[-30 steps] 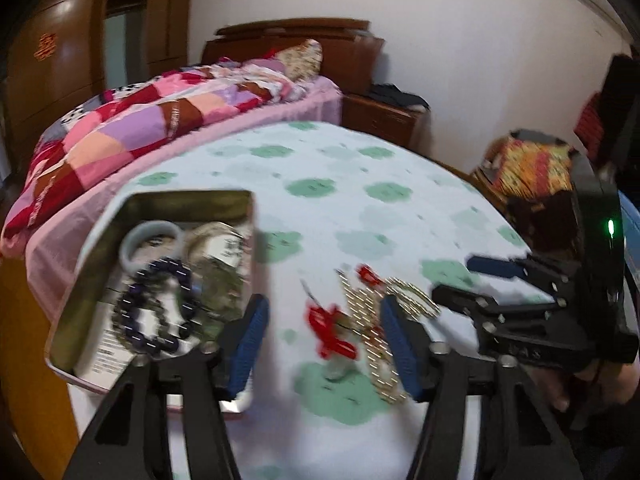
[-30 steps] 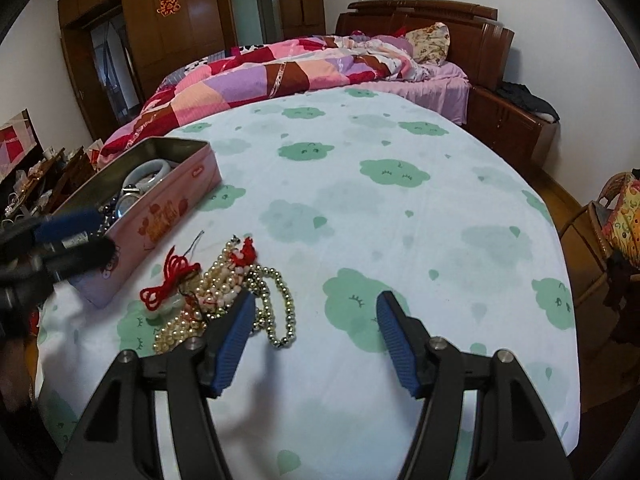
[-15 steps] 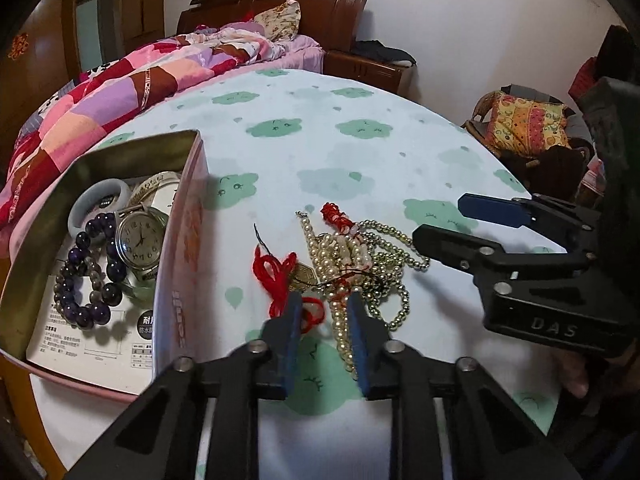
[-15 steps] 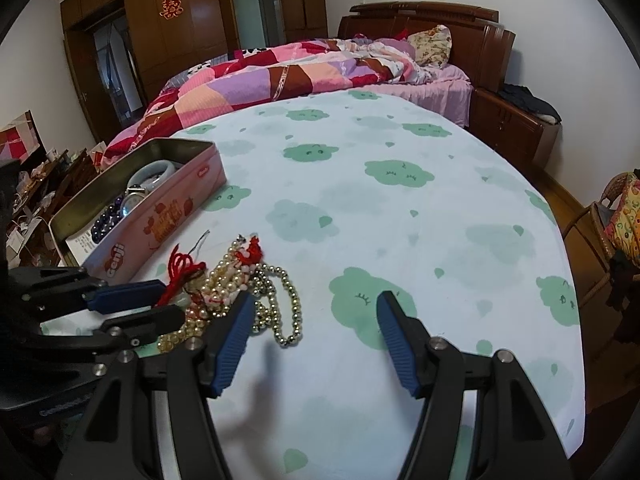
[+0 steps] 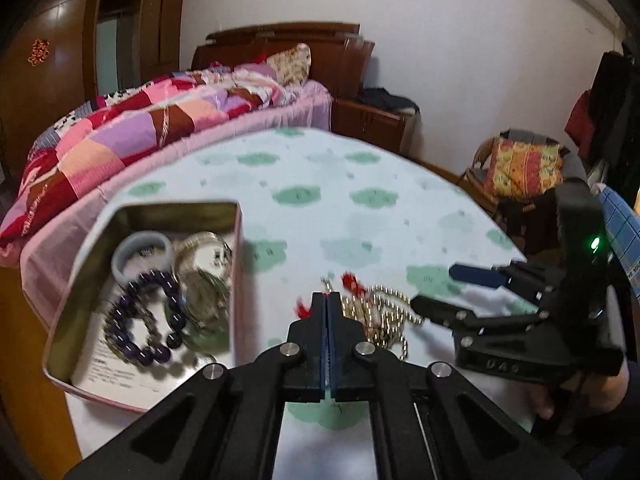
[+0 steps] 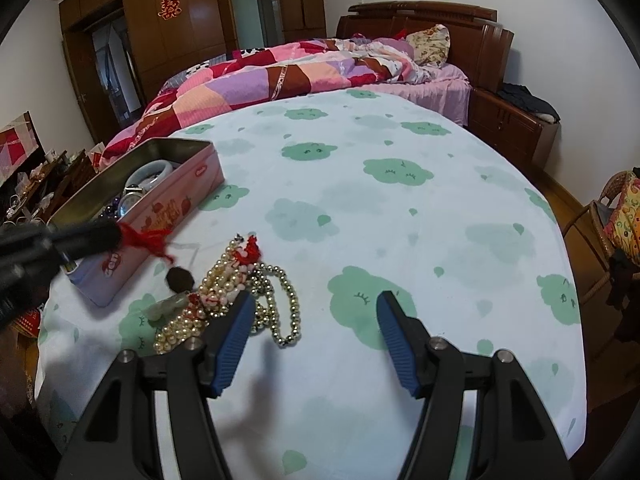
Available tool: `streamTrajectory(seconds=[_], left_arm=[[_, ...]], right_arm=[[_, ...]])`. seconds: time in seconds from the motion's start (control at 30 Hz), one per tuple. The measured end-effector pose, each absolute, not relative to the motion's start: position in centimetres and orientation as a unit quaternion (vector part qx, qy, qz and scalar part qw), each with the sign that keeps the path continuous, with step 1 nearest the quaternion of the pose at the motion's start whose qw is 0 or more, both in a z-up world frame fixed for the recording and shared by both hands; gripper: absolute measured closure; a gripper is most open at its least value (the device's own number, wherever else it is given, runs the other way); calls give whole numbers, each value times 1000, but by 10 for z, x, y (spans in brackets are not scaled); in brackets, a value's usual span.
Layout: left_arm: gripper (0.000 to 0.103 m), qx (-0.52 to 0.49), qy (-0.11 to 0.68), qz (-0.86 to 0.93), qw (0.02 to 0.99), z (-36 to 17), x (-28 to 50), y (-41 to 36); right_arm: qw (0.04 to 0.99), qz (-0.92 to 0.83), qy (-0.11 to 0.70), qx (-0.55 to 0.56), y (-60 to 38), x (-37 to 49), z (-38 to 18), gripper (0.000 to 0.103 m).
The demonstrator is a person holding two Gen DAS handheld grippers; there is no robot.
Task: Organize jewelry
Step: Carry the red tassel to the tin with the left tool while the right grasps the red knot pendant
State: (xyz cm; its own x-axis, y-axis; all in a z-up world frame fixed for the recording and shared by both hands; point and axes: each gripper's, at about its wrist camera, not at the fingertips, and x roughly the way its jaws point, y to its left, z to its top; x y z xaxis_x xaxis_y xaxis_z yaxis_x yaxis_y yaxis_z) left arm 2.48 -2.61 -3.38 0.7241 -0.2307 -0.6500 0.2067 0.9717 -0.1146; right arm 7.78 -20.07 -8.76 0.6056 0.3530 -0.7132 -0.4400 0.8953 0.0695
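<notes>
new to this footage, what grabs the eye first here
The left gripper, shut on a red cord, lifts it beside the pink tin, a dark pendant dangling below. A heap of pearl necklaces lies on the cloud-print cloth, by the open right gripper.

One tin (image 6: 168, 204); one jade bangle (image 5: 141, 255); one purple bead bracelet (image 5: 140, 320); one watch (image 6: 132, 199); two tools.

A red double-happiness paper sign (image 6: 169, 8) hangs on the brown wooden wardrobe (image 6: 188, 32); raised letters "DAS" mark the black right gripper (image 5: 460, 290).
</notes>
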Motion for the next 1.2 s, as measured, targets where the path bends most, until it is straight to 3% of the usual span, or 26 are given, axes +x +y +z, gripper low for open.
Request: streamTrajectory(seconds=[0.53,0.77,0.87,0.97,1.2], left_arm=[[103,-22,291,-110,950,9,39,-14],[103,-22,292,-110,950,10,48,-11],[103,-23,299,-112,947,6,52,-10],[103,-27,304,-113,946,2,55,-8],[103,-30,301,-111,947,2,52,-5]], right_arm=[[881,258,389,-82,-172,94,-77,45],[860,272,421,-99,-148,111,-89,56],[851,279,435,-100,-141,116,-96,68],[847,286,438,-90,-143,117,-95,93],[867,280,408,-58,-164,108,-73,95]])
